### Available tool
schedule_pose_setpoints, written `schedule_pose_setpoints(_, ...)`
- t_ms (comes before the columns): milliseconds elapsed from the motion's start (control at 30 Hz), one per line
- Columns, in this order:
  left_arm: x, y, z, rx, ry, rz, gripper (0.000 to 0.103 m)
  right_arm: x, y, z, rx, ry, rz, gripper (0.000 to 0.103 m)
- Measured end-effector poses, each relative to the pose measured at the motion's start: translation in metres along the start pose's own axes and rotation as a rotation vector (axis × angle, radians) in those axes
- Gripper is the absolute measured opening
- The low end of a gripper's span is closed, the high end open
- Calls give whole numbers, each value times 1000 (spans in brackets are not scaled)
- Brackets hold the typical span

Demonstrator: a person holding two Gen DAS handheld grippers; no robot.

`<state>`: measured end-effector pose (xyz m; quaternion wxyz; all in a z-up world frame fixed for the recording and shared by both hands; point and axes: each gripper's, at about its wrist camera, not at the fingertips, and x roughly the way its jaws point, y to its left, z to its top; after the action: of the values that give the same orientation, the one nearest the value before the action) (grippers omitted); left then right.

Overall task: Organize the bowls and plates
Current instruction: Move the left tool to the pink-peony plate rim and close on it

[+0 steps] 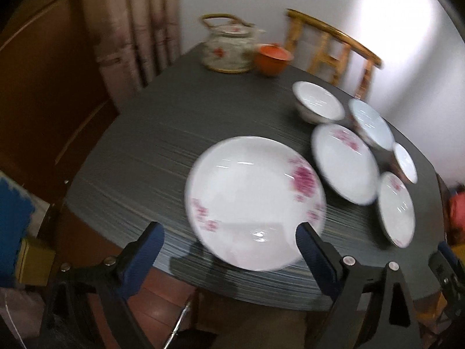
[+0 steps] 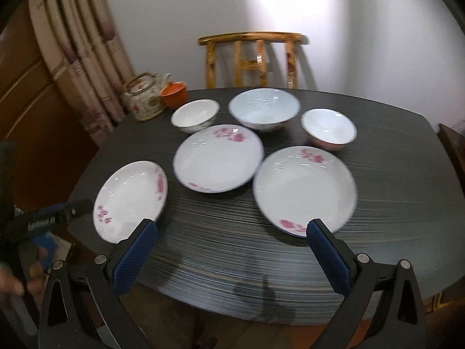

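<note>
Dark striped table [image 2: 377,203]: three white pink-flowered plates [image 2: 218,158], three white bowls [image 2: 264,107]; both grippers' fingers [image 1: 314,250] spread, empty.

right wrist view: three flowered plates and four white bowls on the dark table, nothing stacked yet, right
Not quite: there are three bowls, not four. The right wrist view shows a left bowl, a larger middle bowl and a right bowl behind the three flowered plates on the dark table, nothing stacked.

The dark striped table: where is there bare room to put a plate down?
On the dark striped table, the near edge in front of the right gripper is bare, and so is the right side beyond the rightmost flowered white plate. The middle is crowded with plates, and the white bowls fill the back.
</note>
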<state>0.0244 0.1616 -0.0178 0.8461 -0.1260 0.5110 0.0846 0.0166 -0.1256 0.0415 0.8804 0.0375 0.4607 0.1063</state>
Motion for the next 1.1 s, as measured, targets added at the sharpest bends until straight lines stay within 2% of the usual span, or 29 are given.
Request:
schedule_pose_setpoints(67,4,16,5,-21,7,8,94,7,6,3,-7,21,25,98)
schedule_pose_setpoints(200,14,40,11,-73,44,-34,89,23,21,9,-31,66,61,95)
schedule_pose_setpoints(300,24,49,15,-89,72,-74,83,37,33,14,-50,102,76,89)
schedule_pose_setpoints(367,28,49,17,-84,85,-91,82,46,39,15,-54,127,99,83)
schedule_pose_setpoints(400,31,50,19,-76,91,-95,79,52,42,16,-52,142,109,81)
schedule_pose_setpoints(433,33,49,20,-68,96,-100,70,57,45,18,-51,154,123,76)
schedule_pose_setpoints(533,45,50,25,-64,136,-156,52,77,54,22,-52,202,144,64)
schedule_pose_setpoints(600,52,53,27,-81,157,-190,47,91,56,25,-26,240,174,59)
schedule_pose_setpoints(767,64,61,34,-95,184,-221,47,116,67,30,-7,295,194,49)
schedule_pose_setpoints(1100,86,73,35,-123,220,-257,46,161,75,36,23,391,205,37)
